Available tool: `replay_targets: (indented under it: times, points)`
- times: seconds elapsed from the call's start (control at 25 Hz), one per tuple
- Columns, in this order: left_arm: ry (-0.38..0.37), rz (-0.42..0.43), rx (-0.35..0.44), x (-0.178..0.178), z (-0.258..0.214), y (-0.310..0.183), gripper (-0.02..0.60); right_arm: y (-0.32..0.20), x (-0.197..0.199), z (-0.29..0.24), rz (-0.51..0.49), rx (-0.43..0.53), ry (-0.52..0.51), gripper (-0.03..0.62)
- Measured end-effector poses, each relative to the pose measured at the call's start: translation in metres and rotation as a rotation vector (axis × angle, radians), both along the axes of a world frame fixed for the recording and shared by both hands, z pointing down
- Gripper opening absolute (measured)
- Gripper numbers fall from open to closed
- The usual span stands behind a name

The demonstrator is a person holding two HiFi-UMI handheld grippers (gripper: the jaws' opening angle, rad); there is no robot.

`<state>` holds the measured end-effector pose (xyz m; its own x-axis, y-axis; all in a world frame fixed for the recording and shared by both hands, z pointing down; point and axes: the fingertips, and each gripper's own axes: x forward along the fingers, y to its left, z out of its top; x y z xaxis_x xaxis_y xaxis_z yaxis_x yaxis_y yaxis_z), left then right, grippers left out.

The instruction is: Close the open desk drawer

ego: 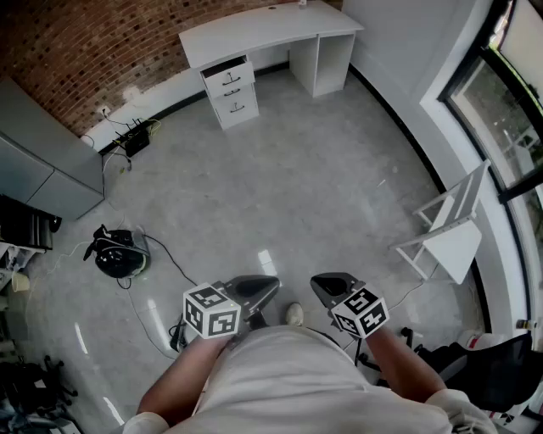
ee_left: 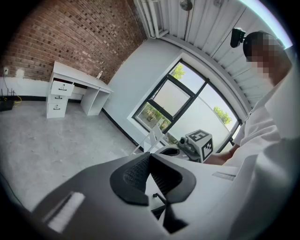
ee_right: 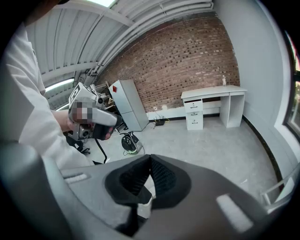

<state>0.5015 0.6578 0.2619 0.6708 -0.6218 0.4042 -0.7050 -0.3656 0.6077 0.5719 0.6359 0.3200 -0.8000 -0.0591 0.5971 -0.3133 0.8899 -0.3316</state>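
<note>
Seen from above, a person holds two grippers low in front of the body, side by side and near each other. The left gripper (ego: pixel 259 288) has its jaws pressed together, empty. The right gripper (ego: pixel 327 286) is likewise closed and empty. Both forearms (ego: pixel 182 373) angle inward.

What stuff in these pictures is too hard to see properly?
1. Inside the top drawer: too far away and small in every view.
2. Little object on the desk: cut by the head view's top edge, tiny in the gripper views.
3. Black device on the floor: too small in the head view to name.
</note>
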Motion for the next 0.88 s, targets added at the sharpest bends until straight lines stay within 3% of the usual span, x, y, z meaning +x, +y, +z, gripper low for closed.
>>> replay_targets:
  times: [0.36, 0.64, 0.88]
  points:
    - [-0.036, 0.022, 0.053, -0.039, 0.007, -0.047, 0.006, -0.045, -0.049, 0.008, -0.008, 0.024, 0.012, 0.003]
    - [0.022, 0.019, 0.081, -0.134, -0.005, -0.087, 0.006, -0.083, -0.144, -0.003, 0.031, -0.003, 0.004, 0.003]
    - [-0.003, 0.040, 0.087, -0.227, 0.000, -0.108, 0.006, -0.118, -0.241, -0.001, 0.093, -0.043, -0.030, 0.026]
